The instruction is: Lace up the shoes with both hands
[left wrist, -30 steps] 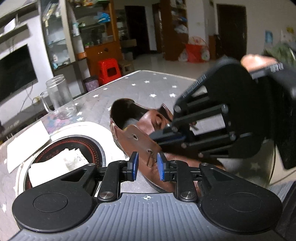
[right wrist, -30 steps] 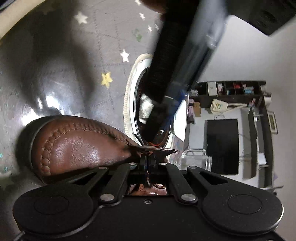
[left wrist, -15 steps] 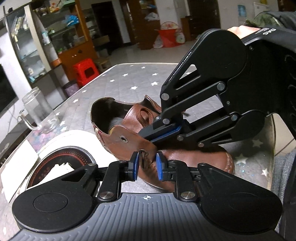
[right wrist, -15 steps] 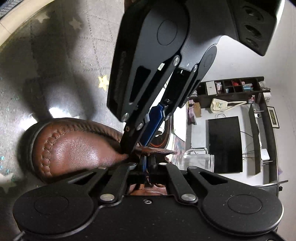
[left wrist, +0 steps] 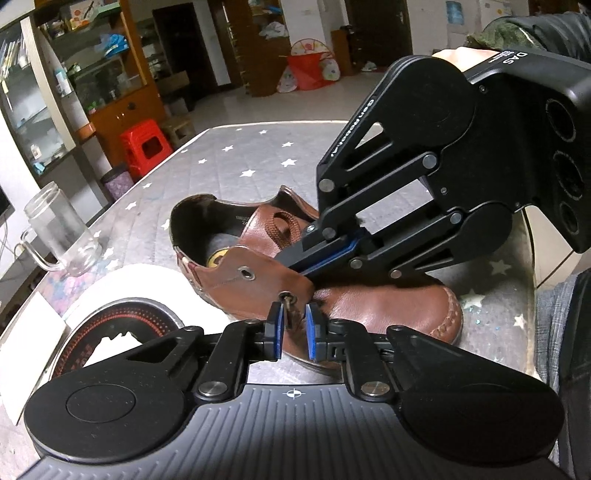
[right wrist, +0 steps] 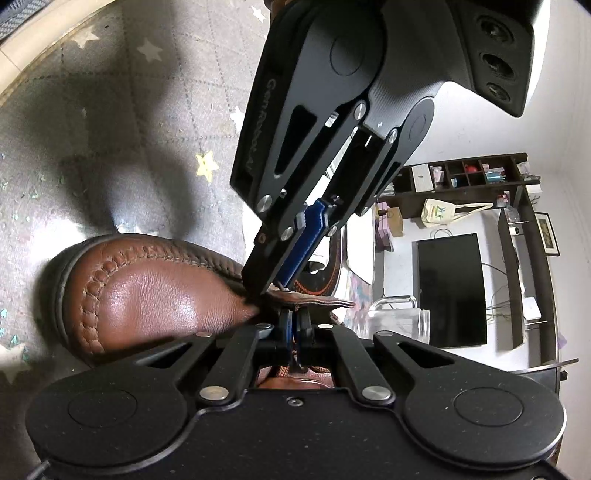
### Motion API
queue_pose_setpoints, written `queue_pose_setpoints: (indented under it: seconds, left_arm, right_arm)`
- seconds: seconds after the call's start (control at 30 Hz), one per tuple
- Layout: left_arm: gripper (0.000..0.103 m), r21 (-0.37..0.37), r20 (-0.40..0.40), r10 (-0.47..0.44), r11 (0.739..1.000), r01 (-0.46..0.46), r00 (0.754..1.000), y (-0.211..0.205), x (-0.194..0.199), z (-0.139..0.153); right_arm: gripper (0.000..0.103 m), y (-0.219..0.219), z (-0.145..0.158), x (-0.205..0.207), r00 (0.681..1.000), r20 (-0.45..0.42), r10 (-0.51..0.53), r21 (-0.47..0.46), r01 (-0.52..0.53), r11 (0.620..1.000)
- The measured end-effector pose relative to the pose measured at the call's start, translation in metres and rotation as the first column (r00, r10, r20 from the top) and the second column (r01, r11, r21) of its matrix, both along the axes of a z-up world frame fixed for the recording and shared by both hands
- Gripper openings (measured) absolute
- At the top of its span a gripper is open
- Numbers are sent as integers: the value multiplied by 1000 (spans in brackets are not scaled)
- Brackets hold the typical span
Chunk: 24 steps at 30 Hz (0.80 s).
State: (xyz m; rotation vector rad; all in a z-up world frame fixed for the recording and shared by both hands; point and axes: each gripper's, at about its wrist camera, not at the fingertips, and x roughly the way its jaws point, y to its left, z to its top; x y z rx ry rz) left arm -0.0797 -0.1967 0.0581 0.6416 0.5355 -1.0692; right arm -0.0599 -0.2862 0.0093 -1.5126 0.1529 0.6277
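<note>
Since the earlier frame, left tongs (left wrist: 293, 328) were narrowed, closing around lace tip (left wrist: 287, 300) at the eyelet; right tongs (right wrist: 294, 328) pressed together on the lace; shoe (left wrist: 369, 306) barely laced.

Both tongs are matte black plastic with linked bars, silver pivot screws and blue pads. The left tongs (left wrist: 293, 328) have a ribbed grey housing with a small crosshair mark behind them. The right tongs (left wrist: 314, 264) carry white lettering along one arm, three round sockets on the body, and a dark sleeve (left wrist: 546, 27) behind.
</note>
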Motion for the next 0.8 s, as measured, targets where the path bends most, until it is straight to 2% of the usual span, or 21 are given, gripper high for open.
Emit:
queue_pose_setpoints:
  seconds: [0.3,0.37,0.47,0.57,0.63,0.7,0.77,0.8]
  left_arm:
    - [12,37,12,-14,999,14,1000,-11,1,-5]
    - [6,29,3,0,1000,0,1000,-11,3,-7]
    - [4,-5,-15,41,999,-41,999,-8,4,-7]
    - [3,-19,5,88,996,-88,996,-9,-4,-10]
    - [3,-41,8,132,990,-132,991,-6,-11,-8]
    - [2,-51,19,163,986,-162,986,-5,-16,-6]
    - [3,-62,74,226,973,-221,971,-4,-28,-3]
    - [2,-62,105,249,968,-243,963,-4,-33,-1]
  right_arm:
    - [1,-15,15,-3,1000,-2,9,-4,-9,1000]
    - [1,-14,14,0,1000,0,9,-8,-9,1000]
    - [1,-13,15,4,1000,7,11,-9,-11,1000]
    - [2,-11,17,8,1000,13,5,2,-5,1000]
    - [7,-9,20,10,1000,18,-2,11,2,1000]
    - [32,-8,23,8,999,37,-8,28,7,1000]
    - [38,-6,29,3,999,39,-20,57,18,998]
    - [38,-5,33,1,999,28,-35,70,33,997]
